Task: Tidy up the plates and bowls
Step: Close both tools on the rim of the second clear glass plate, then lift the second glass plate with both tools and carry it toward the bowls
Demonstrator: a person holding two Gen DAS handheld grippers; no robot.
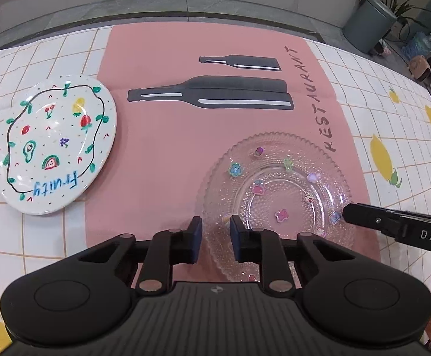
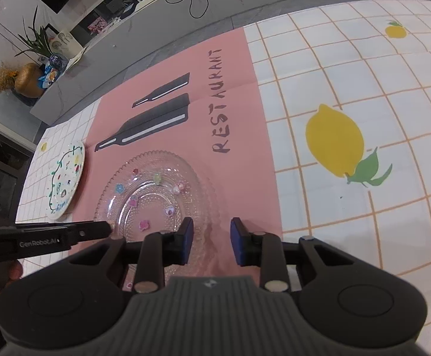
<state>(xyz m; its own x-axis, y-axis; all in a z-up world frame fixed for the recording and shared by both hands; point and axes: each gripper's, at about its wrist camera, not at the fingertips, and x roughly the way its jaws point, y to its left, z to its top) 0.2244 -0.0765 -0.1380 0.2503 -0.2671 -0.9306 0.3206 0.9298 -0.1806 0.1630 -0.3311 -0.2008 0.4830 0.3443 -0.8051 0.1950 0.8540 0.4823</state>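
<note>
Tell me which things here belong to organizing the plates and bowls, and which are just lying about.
Job:
clear glass plate
white fruit-painted plate
left gripper
right gripper

Lying about:
pink paper mat
lemon tablecloth
gold vase

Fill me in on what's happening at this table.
A person holds a tool in each hand, working on a clear glass plate lying on the pink placemat. The left tool straddles the plate's near-left rim and the right tool its right rim, jaws narrowed around the edges. A white fruit-painted plate sits untouched to the left.
</note>
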